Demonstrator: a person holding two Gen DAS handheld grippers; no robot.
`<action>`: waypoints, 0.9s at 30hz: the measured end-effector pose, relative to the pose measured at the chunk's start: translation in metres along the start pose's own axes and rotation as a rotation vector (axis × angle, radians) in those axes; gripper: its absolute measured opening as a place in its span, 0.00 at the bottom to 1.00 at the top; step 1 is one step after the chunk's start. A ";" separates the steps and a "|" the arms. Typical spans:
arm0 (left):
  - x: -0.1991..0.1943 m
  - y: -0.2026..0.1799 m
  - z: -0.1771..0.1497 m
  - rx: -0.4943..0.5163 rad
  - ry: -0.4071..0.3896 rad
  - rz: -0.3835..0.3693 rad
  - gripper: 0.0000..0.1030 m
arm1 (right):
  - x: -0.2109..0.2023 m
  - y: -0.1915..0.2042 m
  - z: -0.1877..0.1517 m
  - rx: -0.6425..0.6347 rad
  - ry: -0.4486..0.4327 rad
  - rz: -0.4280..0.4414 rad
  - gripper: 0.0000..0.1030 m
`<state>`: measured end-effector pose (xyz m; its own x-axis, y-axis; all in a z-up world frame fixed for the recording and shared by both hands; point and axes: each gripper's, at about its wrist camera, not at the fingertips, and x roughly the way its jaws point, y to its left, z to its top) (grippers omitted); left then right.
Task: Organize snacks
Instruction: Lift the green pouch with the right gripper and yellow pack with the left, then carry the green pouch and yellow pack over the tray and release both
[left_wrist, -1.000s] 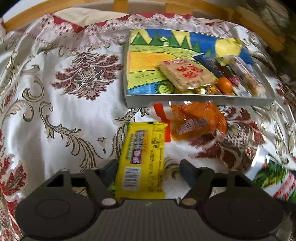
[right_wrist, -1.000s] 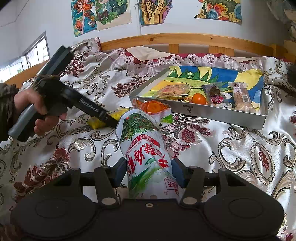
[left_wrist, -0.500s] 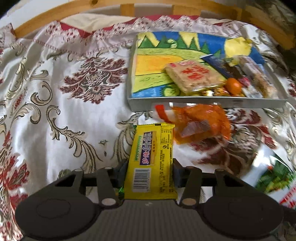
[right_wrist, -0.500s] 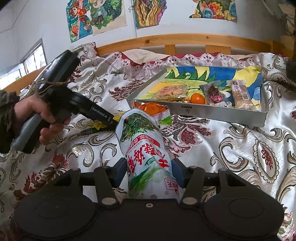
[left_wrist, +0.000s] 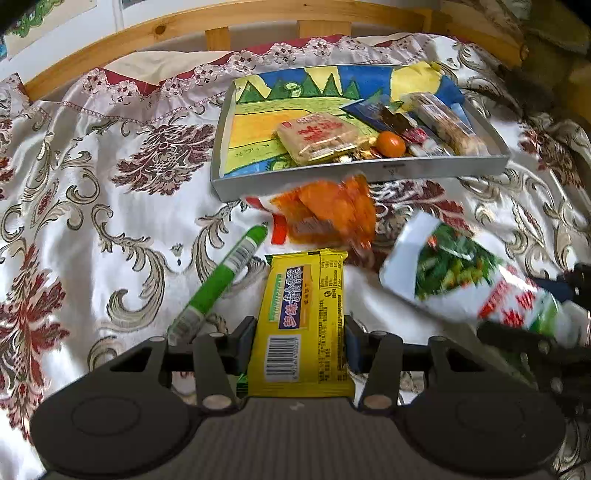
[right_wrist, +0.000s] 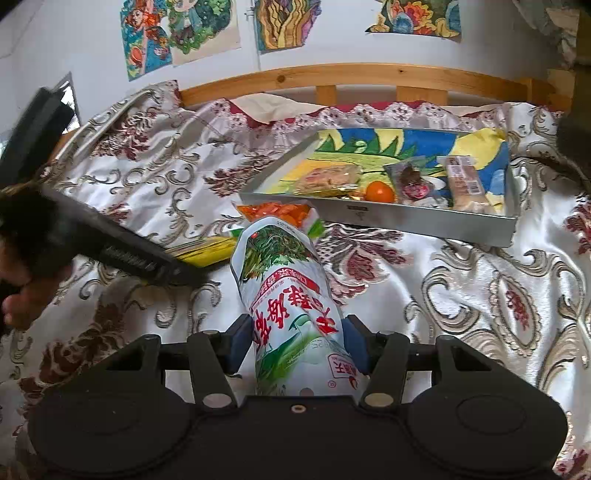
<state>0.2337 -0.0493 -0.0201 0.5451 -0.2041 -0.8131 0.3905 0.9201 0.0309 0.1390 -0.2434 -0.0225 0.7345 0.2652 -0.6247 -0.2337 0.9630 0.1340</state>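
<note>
On the bed, left gripper (left_wrist: 298, 328) clamps a yellow snack bar (left_wrist: 303, 325); right gripper (right_wrist: 298, 341) clamps a white-green pouch (right_wrist: 288, 291), tray (right_wrist: 373, 214) beyond.

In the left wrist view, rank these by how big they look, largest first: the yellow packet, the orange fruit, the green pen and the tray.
1. tray
2. yellow packet, though it is nearest the camera
3. green pen
4. orange fruit

In the left wrist view, the bed cover (left_wrist: 92, 177) on the left side of the frame is bare, so a hand could pass there. The orange bag (left_wrist: 325, 214) lies in the middle, right in front of the tray (left_wrist: 369, 171). The tray's left half is bare, but snacks fill its right half.
</note>
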 end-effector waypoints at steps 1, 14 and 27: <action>-0.002 -0.003 -0.003 0.009 -0.002 0.003 0.51 | 0.001 -0.001 0.000 0.001 0.006 -0.009 0.55; -0.012 -0.027 -0.022 0.064 0.015 0.005 0.51 | 0.002 -0.012 -0.005 0.063 0.029 -0.045 0.55; -0.037 -0.034 -0.021 0.043 -0.032 -0.019 0.51 | -0.003 0.005 -0.004 -0.117 -0.043 -0.141 0.54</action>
<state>0.1842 -0.0663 -0.0030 0.5604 -0.2325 -0.7949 0.4325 0.9007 0.0414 0.1330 -0.2393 -0.0224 0.7911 0.1320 -0.5973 -0.1973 0.9793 -0.0449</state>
